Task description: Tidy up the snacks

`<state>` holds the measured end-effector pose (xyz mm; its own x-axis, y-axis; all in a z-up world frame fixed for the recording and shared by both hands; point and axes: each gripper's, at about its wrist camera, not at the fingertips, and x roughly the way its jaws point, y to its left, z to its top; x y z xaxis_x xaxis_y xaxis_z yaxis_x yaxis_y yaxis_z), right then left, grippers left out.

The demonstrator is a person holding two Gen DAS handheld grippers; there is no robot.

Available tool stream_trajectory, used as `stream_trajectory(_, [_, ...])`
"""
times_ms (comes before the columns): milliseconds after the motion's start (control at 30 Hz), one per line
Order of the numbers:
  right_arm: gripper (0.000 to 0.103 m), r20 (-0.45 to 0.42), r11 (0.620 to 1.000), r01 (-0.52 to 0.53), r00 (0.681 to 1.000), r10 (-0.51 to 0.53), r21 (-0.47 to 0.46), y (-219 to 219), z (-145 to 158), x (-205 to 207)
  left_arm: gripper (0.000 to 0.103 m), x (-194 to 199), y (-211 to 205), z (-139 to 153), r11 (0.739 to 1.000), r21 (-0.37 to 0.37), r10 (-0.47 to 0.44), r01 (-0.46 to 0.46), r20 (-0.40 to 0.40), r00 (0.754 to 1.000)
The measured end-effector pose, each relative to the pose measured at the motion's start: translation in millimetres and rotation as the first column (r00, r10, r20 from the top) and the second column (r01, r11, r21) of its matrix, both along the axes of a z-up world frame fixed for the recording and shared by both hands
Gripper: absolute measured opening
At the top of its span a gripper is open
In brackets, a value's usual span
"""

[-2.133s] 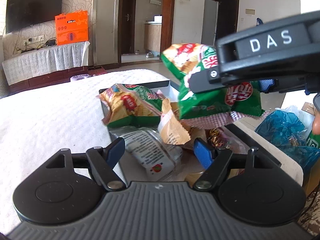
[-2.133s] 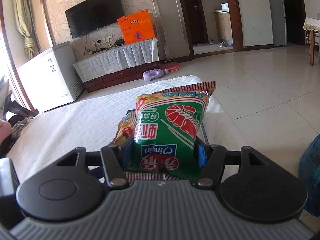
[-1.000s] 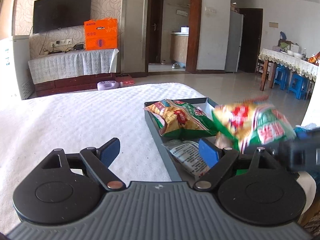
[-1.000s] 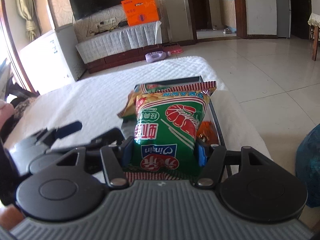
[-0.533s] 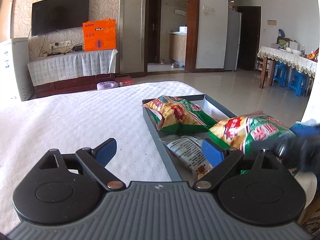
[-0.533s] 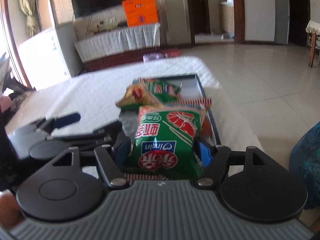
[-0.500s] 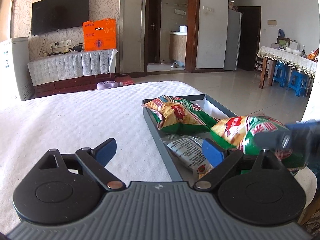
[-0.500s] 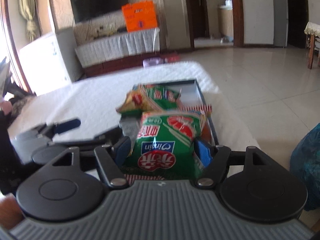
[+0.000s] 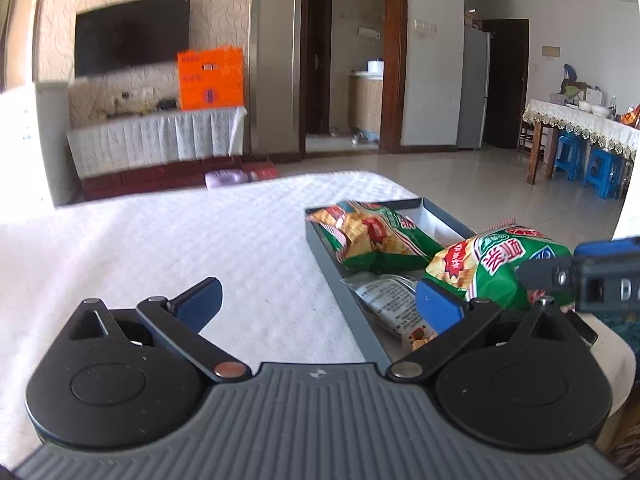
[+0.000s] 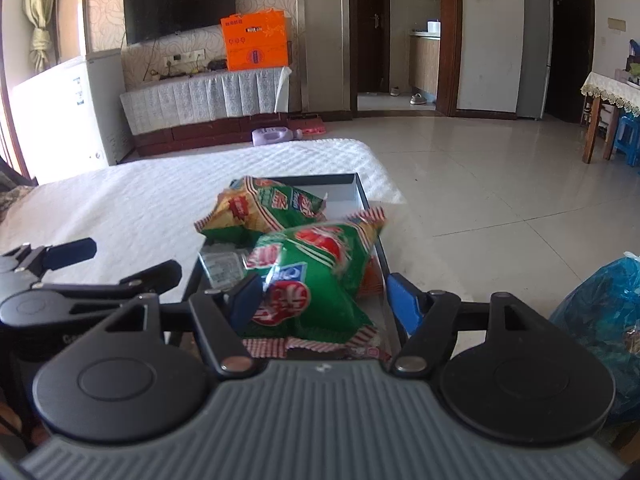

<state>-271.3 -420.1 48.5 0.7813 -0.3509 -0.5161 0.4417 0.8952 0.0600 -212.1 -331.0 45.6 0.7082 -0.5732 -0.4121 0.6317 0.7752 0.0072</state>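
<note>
Lying between right gripper [image 10: 326, 298] pads: snack bag [image 10: 316, 280]

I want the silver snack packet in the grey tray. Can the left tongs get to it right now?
Probably not straight away. The silver foil packet lies partly under the green shrimp-chip bag, which sits between the right tongs. The left tongs are opening, empty, over the grey tray's rim.

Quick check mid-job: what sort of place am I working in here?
Most likely a home living room: a wall-mounted TV above a cloth-covered cabinet, a fridge by the doorway, and a dining table with blue stools.
</note>
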Motion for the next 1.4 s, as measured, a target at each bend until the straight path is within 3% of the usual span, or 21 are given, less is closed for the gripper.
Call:
stream_trajectory(267, [0.071, 0.068, 0.999, 0.003, 0.998, -0.006, 0.048, 14.6, 10.1, -21.8, 0.103, -34.7, 14.9, 12.7, 0.999, 0.036, -0.009, 0.006, 0.079, 0.997])
stream_trajectory(367, [0.071, 0.08, 0.998, -0.016, 0.997, 0.012, 0.058, 25.9, 20.0, -34.5, 0.103, -47.2, 22.4, 12.3, 1.0, 0.023, -0.019, 0.019, 0.025, 1.0])
stream_trajectory(533, [0.071, 0.026, 0.995, -0.054, 0.998, 0.052, 0.078, 44.6, 25.0, -62.4, 0.103, -70.6, 39.1, 11.7, 0.993, -0.063, -0.102, 0.097, -0.07, 0.992])
stream_trajectory(767, [0.072, 0.007, 0.993, -0.026, 1.0, 0.025, 0.116, 52.3, 24.2, -115.1, 0.103, -110.3, 39.5, 10.7, 0.987, 0.008, -0.16, 0.161, -0.065, 0.985])
stream_trajectory(867, [0.072, -0.028, 0.991, -0.031, 0.999, 0.035, 0.132, 54.3, 24.5, -126.2, 0.103, -118.2, 35.4, 11.7, 0.983, 0.064, -0.161, 0.17, -0.119, 0.98])
stream_trajectory(967, [0.072, -0.079, 0.989, -0.034, 0.996, 0.046, 0.142, 54.2, 21.1, -132.5, 0.103, -123.0, 31.0, 9.8, 0.979, 0.157, -0.107, 0.13, -0.149, 0.983])
stream_trajectory(1100, [0.072, -0.141, 0.986, -0.034, 0.988, 0.058, 0.166, 49.1, 10.3, -134.3, 0.103, -125.2, 37.5, 14.9, 0.979, 0.171, -0.086, 0.111, -0.149, 0.985])
stream_trajectory(1400, [0.072, -0.243, 0.976, -0.04, 0.966, 0.092, 0.213, 40.0, -14.5, -122.7, 0.103, -131.2, 25.9, 17.6, 0.944, 0.254, -0.165, 0.21, -0.187, 0.968])
